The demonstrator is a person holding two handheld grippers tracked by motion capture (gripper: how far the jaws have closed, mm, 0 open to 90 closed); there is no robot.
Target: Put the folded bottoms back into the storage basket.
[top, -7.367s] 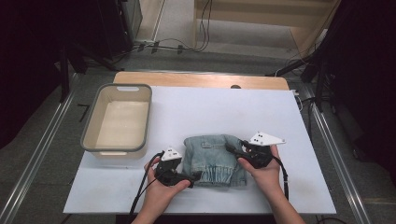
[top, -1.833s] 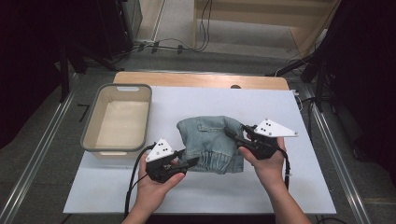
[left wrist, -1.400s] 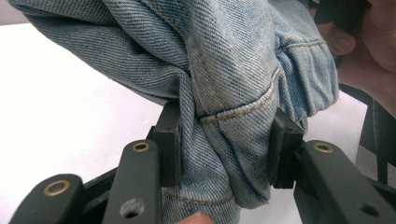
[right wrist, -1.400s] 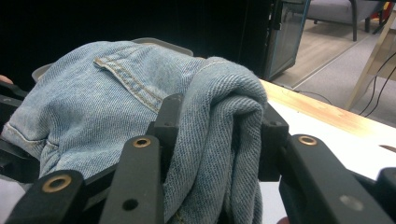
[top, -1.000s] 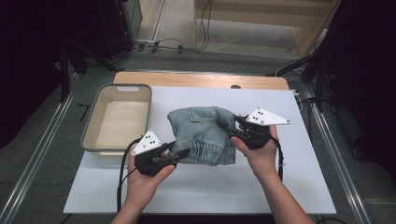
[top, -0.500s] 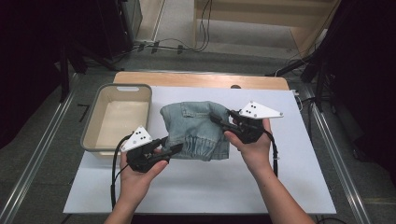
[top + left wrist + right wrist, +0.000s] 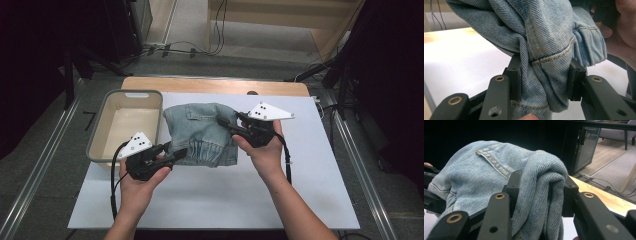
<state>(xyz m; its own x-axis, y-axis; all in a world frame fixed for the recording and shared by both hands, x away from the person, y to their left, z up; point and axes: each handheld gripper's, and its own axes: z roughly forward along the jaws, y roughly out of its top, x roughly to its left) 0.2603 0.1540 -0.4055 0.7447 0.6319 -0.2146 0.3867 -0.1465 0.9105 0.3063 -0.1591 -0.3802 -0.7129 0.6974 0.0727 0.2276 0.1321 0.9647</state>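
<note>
A folded pair of light-blue denim jeans (image 7: 201,134) hung between the two grippers near the centre of the white table cover (image 7: 215,195), raised off it, as the left gripper view showed with the white surface visible beneath the cloth. The left gripper (image 7: 172,152), held in the person's left hand (image 7: 141,179) at about 8 o'clock from the jeans, was clamped on a thick bunch of denim at the bundle's lower left edge; its two black pads (image 7: 515,75) pressed the seamed folds from both sides. The right gripper (image 7: 225,122), in the right hand (image 7: 265,150) at about 3 o'clock from the jeans, was likewise clamped on a rolled fold of denim (image 7: 541,195) at the upper right edge, the cloth filling the gap between its jaws. A stitched pocket (image 7: 491,160) faced up on the bundle. A grey plastic bin (image 7: 102,131) with a pale interior stood at 9 o'clock, just beside the jeans' left edge.
</note>
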